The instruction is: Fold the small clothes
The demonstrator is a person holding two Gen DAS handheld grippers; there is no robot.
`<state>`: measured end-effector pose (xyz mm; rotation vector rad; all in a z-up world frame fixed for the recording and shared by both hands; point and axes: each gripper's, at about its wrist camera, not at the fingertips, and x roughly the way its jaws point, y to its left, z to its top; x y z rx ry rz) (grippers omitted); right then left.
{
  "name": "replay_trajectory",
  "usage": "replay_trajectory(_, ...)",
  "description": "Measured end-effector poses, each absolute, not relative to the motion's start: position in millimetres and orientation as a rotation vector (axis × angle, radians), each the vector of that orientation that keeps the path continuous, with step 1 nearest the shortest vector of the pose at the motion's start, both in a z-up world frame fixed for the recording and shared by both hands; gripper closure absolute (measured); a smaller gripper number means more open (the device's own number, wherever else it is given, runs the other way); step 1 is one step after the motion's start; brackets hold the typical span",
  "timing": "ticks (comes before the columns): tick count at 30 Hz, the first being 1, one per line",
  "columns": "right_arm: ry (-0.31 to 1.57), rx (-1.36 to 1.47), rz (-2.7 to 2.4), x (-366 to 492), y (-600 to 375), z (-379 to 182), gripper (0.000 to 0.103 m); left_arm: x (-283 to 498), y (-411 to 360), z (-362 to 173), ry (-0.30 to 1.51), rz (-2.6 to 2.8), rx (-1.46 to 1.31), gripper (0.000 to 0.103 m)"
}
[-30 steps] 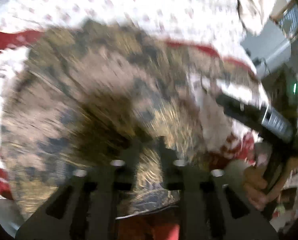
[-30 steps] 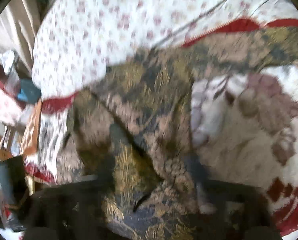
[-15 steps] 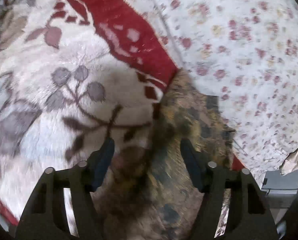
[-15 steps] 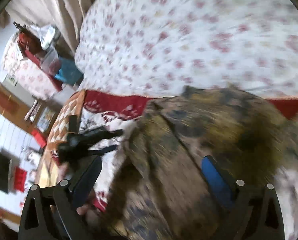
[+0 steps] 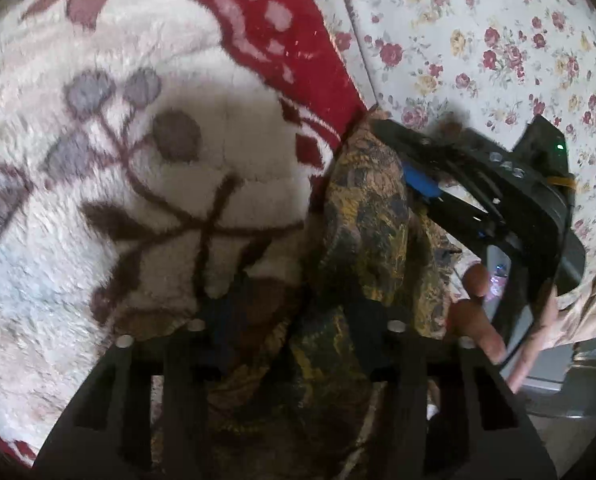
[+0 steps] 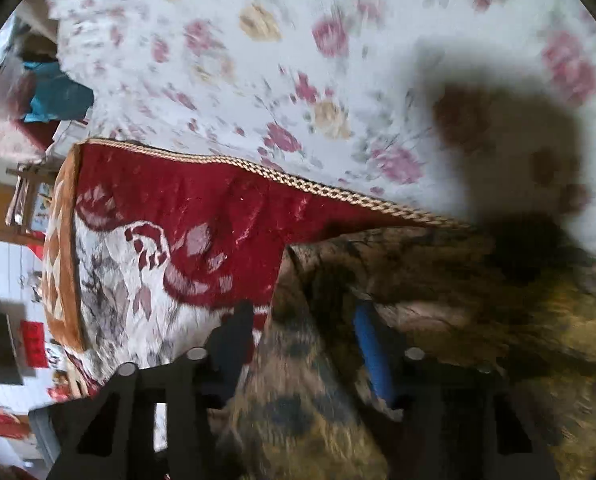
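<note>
- Left wrist view: the left claw (image 5: 294, 320) points down at a bed, its jaws narrowed and just closing, with a bunched fold of the dark gold-and-brown patterned garment (image 5: 361, 232) gathered between the two black fingers; the cloth fills the gap and appears pinched there.
- The garment rises as a ridge straight ahead of the claw and trails back beneath it.
- To the claw's left spreads a fluffy white blanket (image 5: 98, 240) with brown leaf motifs and a red border, the garment lying on its edge.
- Ahead and to the right lies a white floral bedsheet (image 5: 497, 40).
- Just right of the claw, the right claw (image 5: 413, 178) reaches in, blue pad against the same ridge of cloth, with a person's hand (image 5: 481, 312) around its handle.
- Right wrist view, blurred: the right claw (image 6: 305, 340) has its jaws drawn close and just closing; the garment (image 6: 437, 280) sits between the black finger and the blue-padded finger (image 6: 371, 352), apparently gripped.
- The garment fills the area ahead and to the right of this claw.
- The red-bordered blanket (image 6: 170, 208), edged in gold braid, lies to the claw's left.
- The floral bedsheet (image 6: 258, 60) stretches beyond, a dark shadow falling across it.
</note>
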<state>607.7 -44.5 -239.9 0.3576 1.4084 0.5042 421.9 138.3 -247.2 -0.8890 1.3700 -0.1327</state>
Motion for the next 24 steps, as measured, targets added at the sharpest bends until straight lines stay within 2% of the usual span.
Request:
replay_trajectory(1,1.414,0.358,0.508,606.3,-42.3,-241.4,0.082,421.6,137.7,-248.0,1.373,-0.149,-0.904,0.069)
replay_trajectory(2,1.406,0.32,0.467,603.9,-40.3,-239.1,0.099,422.2,135.2,-247.2,1.377,-0.184,-0.909,0.073)
replay_trajectory(4,1.383,0.286,0.436,600.6,-43.1,-231.6,0.099,422.7,129.8,-243.0,1.375,-0.247,-0.901,0.074)
replay_trajectory(5,1.357,0.29,0.426,599.6,-45.4,-224.4,0.099,421.8,127.7,-238.9,1.363,-0.248,-0.883,0.089)
replay_trajectory(6,1.349,0.292,0.408,599.4,-47.7,-220.1,0.099,421.7,125.4,-234.9,1.357,-0.239,-0.854,0.098)
replay_trajectory(10,1.301,0.316,0.364,602.0,-59.4,-203.4,0.1,414.9,127.3,-209.0,1.273,-0.218,-0.794,0.099)
replay_trajectory(13,1.2,0.336,0.332,595.0,-70.3,-187.5,0.1,409.1,135.2,-196.7,1.23,-0.163,-0.759,0.099)
replay_trajectory(18,1.321,0.319,0.289,609.1,-71.3,-227.6,0.099,408.2,149.2,-230.8,1.388,-0.069,-0.822,0.098)
replay_trajectory(20,1.308,0.337,0.296,603.8,-79.4,-217.0,0.099,407.7,155.0,-224.2,1.342,-0.07,-0.853,0.098)
replay_trajectory(22,1.259,0.366,0.304,589.5,-94.7,-190.9,0.094,406.9,156.6,-207.1,1.276,-0.041,-0.794,0.086)
replay_trajectory(23,1.225,0.379,0.31,576.6,-105.2,-172.9,0.079,405.3,154.9,-194.3,1.227,-0.023,-0.745,0.07)
replay_trajectory(24,1.18,0.38,0.303,558.5,-117.3,-152.0,0.05,404.8,152.6,-188.0,1.202,-0.017,-0.719,0.053)
